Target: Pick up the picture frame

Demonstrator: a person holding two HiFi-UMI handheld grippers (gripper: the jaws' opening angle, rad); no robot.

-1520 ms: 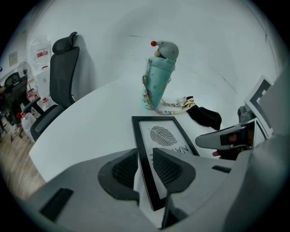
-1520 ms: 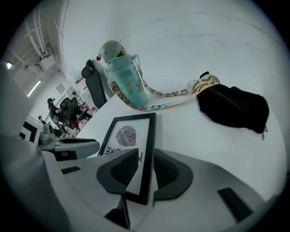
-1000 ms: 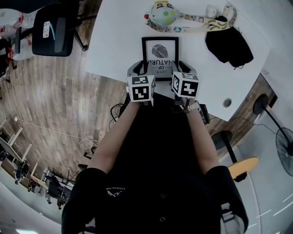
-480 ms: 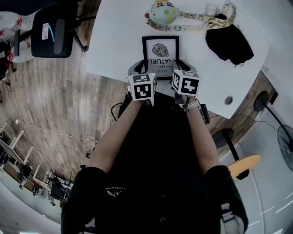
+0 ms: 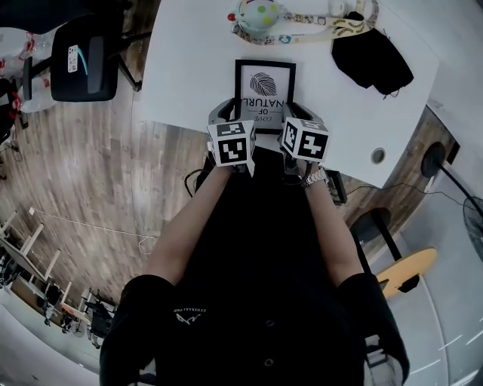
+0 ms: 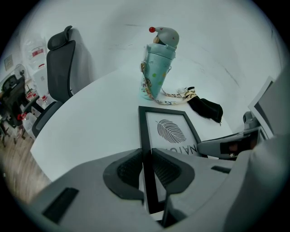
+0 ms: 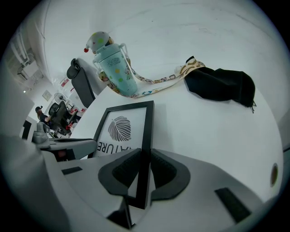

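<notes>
A black picture frame (image 5: 264, 94) with a leaf print lies flat on the white table (image 5: 189, 75), near its front edge. My left gripper (image 5: 230, 114) sits at the frame's near left corner. In the left gripper view the frame (image 6: 174, 131) has its left rail pinched between the pads of that gripper (image 6: 147, 152). My right gripper (image 5: 296, 114) sits at the near right corner. Its jaws have just been closing, and in the right gripper view the right rail of the frame (image 7: 120, 129) stands between the pads of that gripper (image 7: 146, 152), which touch it on both sides.
Beyond the frame stands a mint water bottle (image 5: 256, 15) with a patterned strap. A black cloth (image 5: 373, 60) lies at the far right. A cable hole (image 5: 378, 155) is in the table's right corner. A black office chair (image 5: 87, 56) stands off the left side.
The right gripper's marker cube has rolled slightly. Both grippers stay at the frame's near corners. The head view has shifted a little, so the table sits higher in the picture.
</notes>
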